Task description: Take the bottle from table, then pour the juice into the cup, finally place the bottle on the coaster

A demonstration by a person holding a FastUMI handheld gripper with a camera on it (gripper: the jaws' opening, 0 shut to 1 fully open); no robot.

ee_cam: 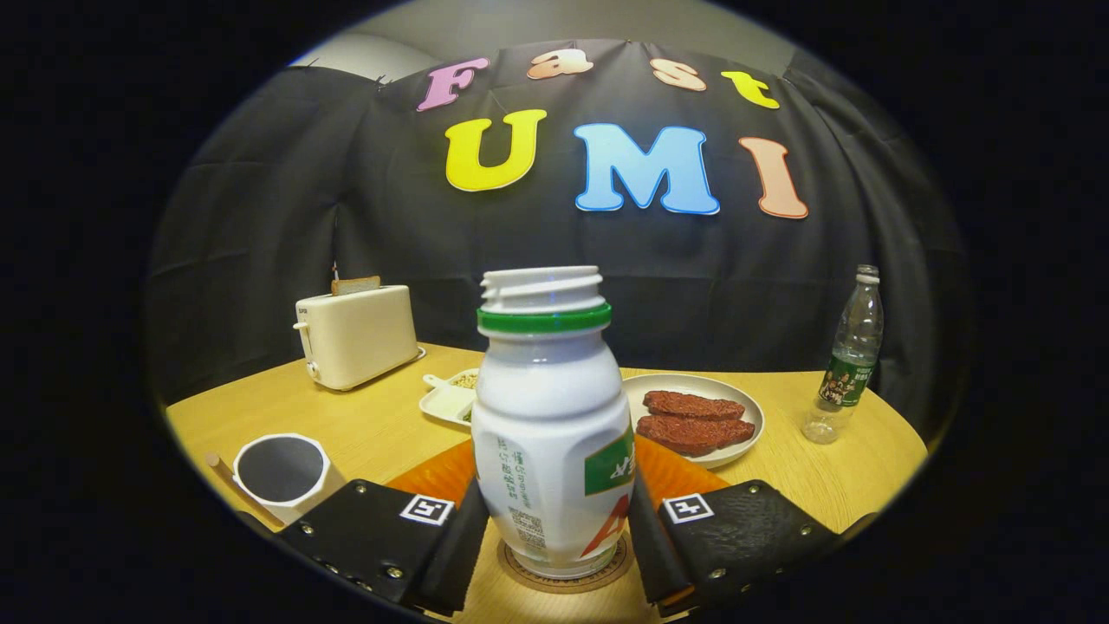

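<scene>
White plastic, green-collared and capless, the bottle stands upright on the round coaster. The gripper brackets it, both fingers against its sides. The cup sits left, near an orange mat and plate.

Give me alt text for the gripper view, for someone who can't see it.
A white bottle, uncapped, stands upright on a round coaster between the tongs, whose fingers sit against its sides. Beyond are a white cup, toaster, and plate of meat.
</scene>
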